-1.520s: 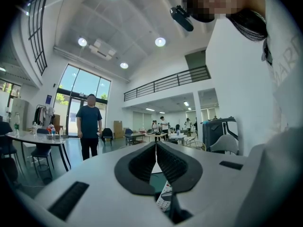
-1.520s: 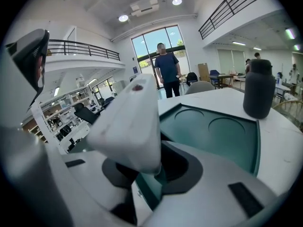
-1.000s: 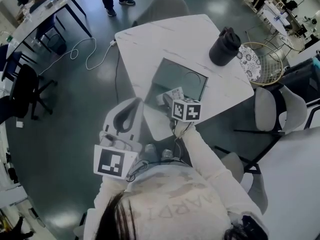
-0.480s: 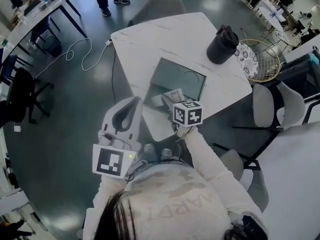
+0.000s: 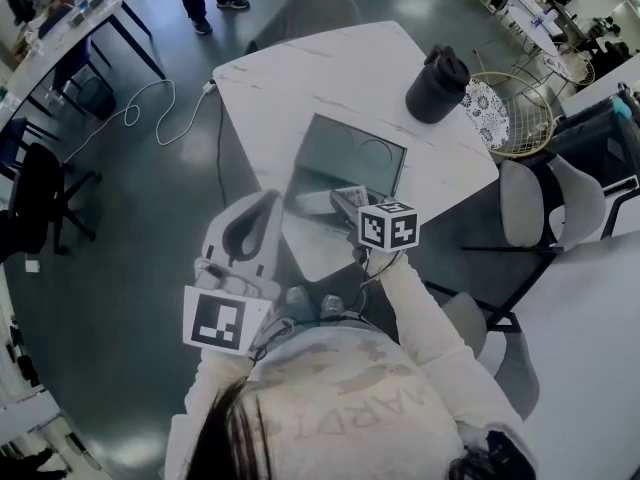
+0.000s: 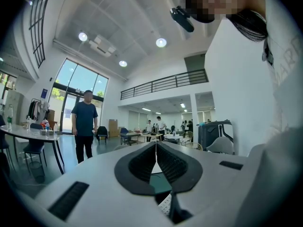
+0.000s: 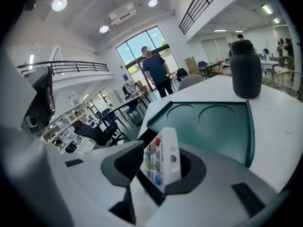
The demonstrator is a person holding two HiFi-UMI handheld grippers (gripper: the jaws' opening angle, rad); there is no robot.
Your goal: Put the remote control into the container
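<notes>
Two grippers in play. On the right gripper (image 7: 163, 156): jaws wide, just been opening, with the remote control (image 7: 161, 171) between them. Stands tilted on a long edge, button face toward the left-hand jaw, back leaning on the right-hand jaw; clear gap on the button side, so no squeeze. Hangs over the near edge of the container (image 7: 215, 124), a shallow teal one with two round recesses in its floor. Cannot tell whether the lower end touches the container floor. On the left gripper (image 6: 155, 149): jaws together, tips meeting, nothing between. Held off the near-left edge of the worktop (image 5: 300, 73), well apart from the container, pointing about level. Container close to the near edge of the worktop, roughly mid-width. Dark lidded jug (image 5: 437, 83) upright at the far-right corner, well apart from the container. Wire basket (image 5: 528, 118) just past that corner, off the worktop. Grey chair (image 5: 305, 13) at the far edge. Pale chair (image 5: 525, 203) off the right edge. White cable (image 5: 150, 108) looped on the floor off the far-left corner. Person (image 6: 85, 126) in a dark top standing beyond it, near a side table (image 6: 28, 132).
</notes>
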